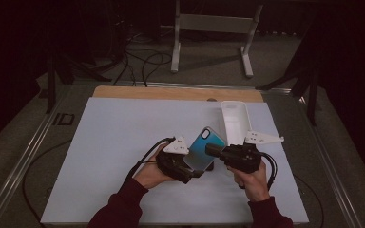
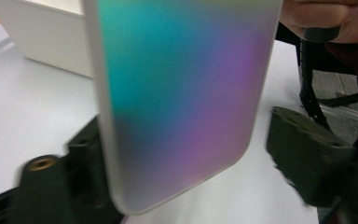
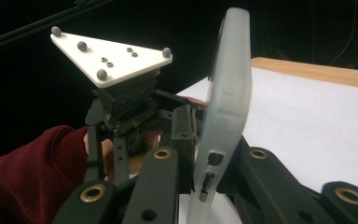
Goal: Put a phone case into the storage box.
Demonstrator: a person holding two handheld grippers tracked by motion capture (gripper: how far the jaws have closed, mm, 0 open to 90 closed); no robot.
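We are holding the phone case [image 1: 205, 148] tilted above the white table [image 1: 123, 156], between both grippers | right gripper [image 1: 213, 150] is clamping its jaws shut on the case edge | left gripper [image 1: 190, 168] jaws are standing apart around the case's lower end, not pressing | white tray [image 1: 234, 121] is lying just beyond

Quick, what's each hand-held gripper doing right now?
Left hand-held gripper: open around the phone case.
Right hand-held gripper: closed, holding the phone case.
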